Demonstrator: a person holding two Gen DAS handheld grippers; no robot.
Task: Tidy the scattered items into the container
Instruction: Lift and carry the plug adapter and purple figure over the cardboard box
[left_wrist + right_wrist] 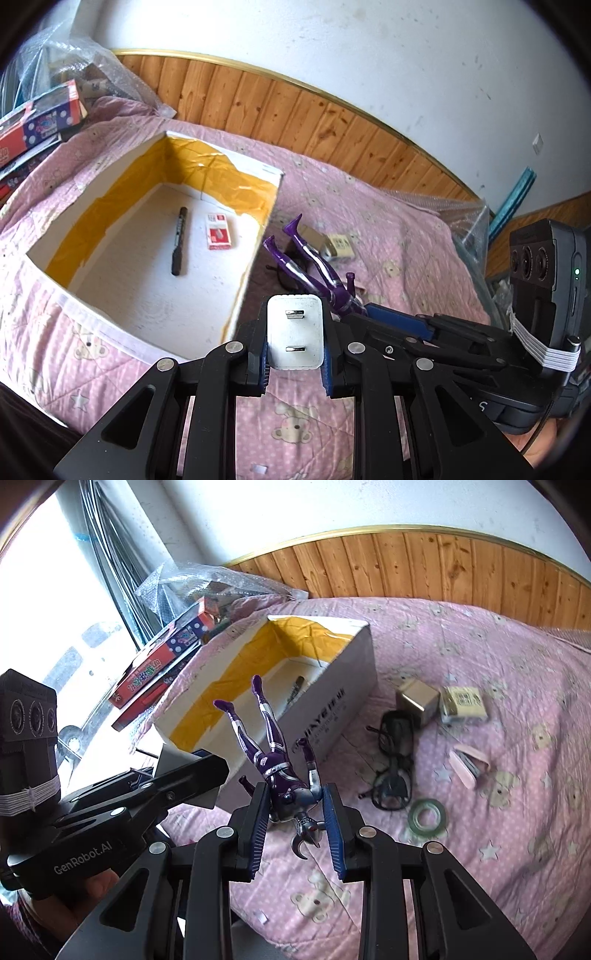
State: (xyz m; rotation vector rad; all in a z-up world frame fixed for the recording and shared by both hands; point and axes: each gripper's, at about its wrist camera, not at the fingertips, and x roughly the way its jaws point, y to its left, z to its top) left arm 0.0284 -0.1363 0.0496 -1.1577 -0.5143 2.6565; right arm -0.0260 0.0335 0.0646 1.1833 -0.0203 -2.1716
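Note:
My left gripper [294,363] is shut on a white plug adapter [294,334], prongs facing the camera, just right of the white box's near corner. The white box [264,225] with yellow tape inside sits on the pink quilt; a black marker [179,240] and a small red-and-white packet [219,232] lie in it. My right gripper [295,834] is shut on a purple and silver action figure [275,757], held head down with its legs pointing at the box [332,709]. The figure also shows in the left wrist view [314,264].
On the quilt right of the box lie black glasses [393,764], a tan cube [417,699], a cream box [463,701], a pink stapler [469,766] and a green tape roll [428,816]. Toy boxes [162,664] and bubble wrap are stacked by the window. A wooden headboard [295,114] runs behind.

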